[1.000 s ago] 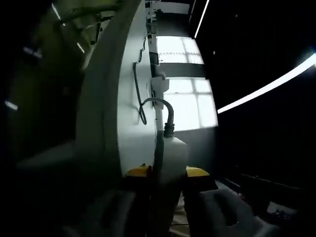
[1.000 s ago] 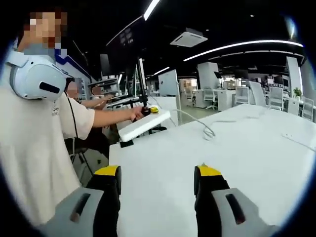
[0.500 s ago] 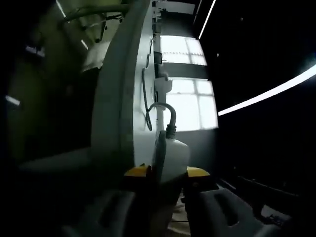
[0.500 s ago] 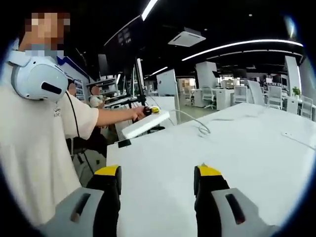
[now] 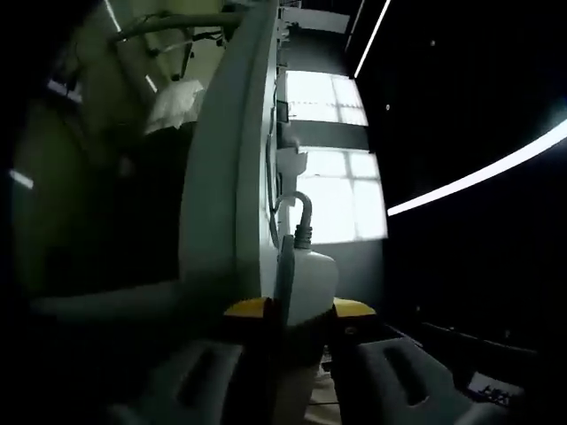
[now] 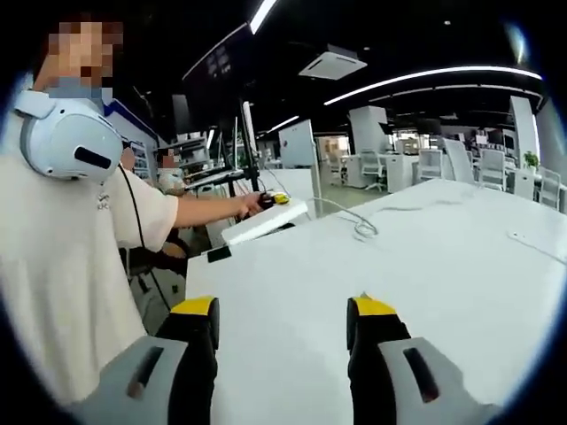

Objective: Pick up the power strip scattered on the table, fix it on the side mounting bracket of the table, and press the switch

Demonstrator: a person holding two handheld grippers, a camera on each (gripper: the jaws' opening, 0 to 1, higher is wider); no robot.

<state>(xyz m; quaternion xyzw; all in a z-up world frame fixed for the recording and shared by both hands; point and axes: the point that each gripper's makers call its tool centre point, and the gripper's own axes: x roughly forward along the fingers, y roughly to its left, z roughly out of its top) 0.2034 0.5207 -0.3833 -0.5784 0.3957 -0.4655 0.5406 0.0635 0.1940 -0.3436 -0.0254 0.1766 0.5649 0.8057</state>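
Fingers point(image 5: 252, 310) clamped on power strip point(image 5: 306, 283)

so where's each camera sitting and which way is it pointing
Left gripper view: rides the left gripper, rolled sideways, facing along the table edge; its fingers are shut on the power strip.
Right gripper view: rides the right gripper, looking across the table; the person's shirt shows.
Shared: the power strip, table and left gripper.

power strip point(image 5: 308, 282) near end hidden between left gripper point(image 5: 299, 309) jaws, cord point(image 5: 299, 208) far run lost behind table point(image 5: 221, 168) edge, mounting bracket too dark to tell
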